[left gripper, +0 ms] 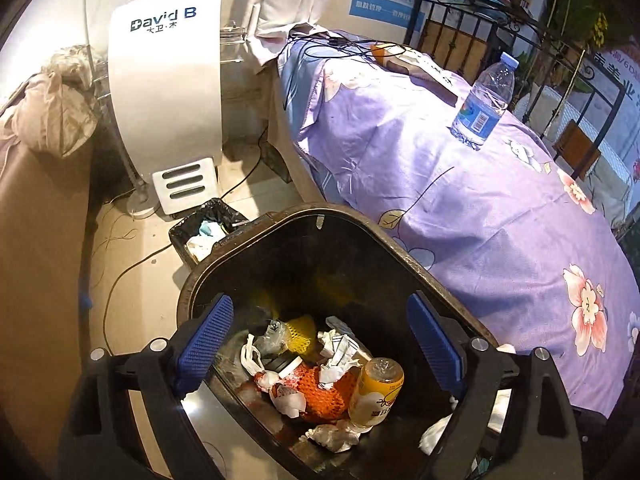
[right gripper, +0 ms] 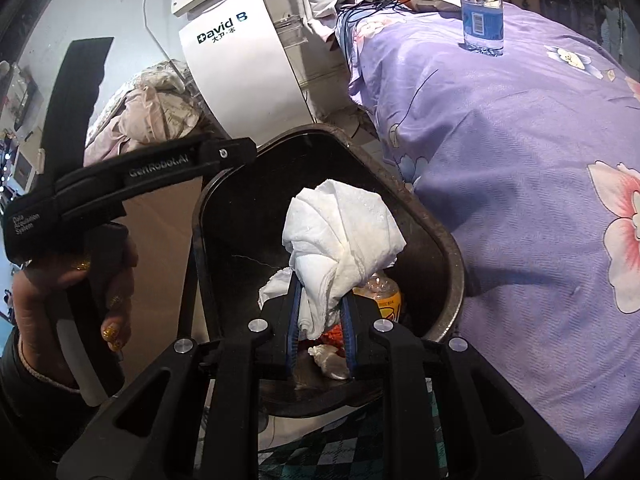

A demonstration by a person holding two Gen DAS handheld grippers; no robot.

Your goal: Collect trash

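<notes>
- Left wrist view: the left gripper [left gripper: 320, 344] hangs over the dark trash bin [left gripper: 432, 276] with its blue pads spread wide and nothing between them.
- Inside the bin lie crumpled white tissues [left gripper: 338, 354], an orange net [left gripper: 324, 396], a yellow foam net [left gripper: 300, 334] and a small yellow-labelled bottle [left gripper: 376, 392] lying tilted at the right.
- To the right of the bin runs a bed under a purple floral sheet [left gripper: 460, 184]. Far along it a clear water bottle [left gripper: 486, 102] with a blue label stands upright, and black cables [left gripper: 340, 46] trail over the far end.
- On the floor to the left, just beyond the bin, sits a smaller bin with a black liner [left gripper: 208, 224] and pale scraps in it. Behind that stands a tall white machine [left gripper: 164, 92] marked "David B", with a heap of pinkish cloth [left gripper: 48, 116] at the far left.

- Right wrist view: the right gripper [right gripper: 322, 320] is clamped narrow on a wad of white tissue [right gripper: 340, 232], which bulges up above the fingers directly over the bin's opening [right gripper: 448, 248].
- Below it the yellow-labelled bottle [right gripper: 380, 292] and more tissue [right gripper: 330, 360] rest on the bin's bottom.
- At the left, the person's left hand [right gripper: 76, 300], nails painted gold, grips the handle of the other black device.
- The purple sheet [right gripper: 500, 140] fills the right side, the water bottle [right gripper: 482, 12] upright at its far end; the white machine [right gripper: 240, 60] stands far left of the bed.
</notes>
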